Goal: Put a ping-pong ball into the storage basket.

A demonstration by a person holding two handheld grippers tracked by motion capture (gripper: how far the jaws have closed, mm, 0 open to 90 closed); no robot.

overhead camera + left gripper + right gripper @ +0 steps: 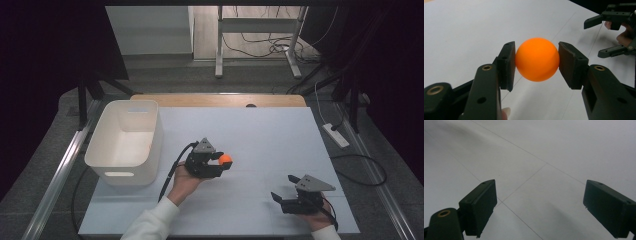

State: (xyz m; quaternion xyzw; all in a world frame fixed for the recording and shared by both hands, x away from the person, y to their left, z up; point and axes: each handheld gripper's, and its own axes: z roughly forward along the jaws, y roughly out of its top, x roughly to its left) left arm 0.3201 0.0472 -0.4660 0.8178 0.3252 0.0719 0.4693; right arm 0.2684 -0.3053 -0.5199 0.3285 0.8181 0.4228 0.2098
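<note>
An orange ball (537, 59) sits pinched between the two black pads of my left gripper (537, 63), which is shut on it. From above, that gripper (223, 165) is near the middle of the white table with the ball (225, 159) at its tip, pointing right. My right gripper (283, 193) rests near the table's front right, held in a hand, its jaws wide open. In the right gripper view, the gripper (550, 210) has only bare table between its fingers (479, 205). That right gripper (604, 35) is also at the top right of the left gripper view.
A white plastic bin (125, 141) stands at the table's left side, empty as far as I can see. The white table top (270, 135) spreads around both grippers. Past the far edge are a metal stand (220, 45) and cables on the floor.
</note>
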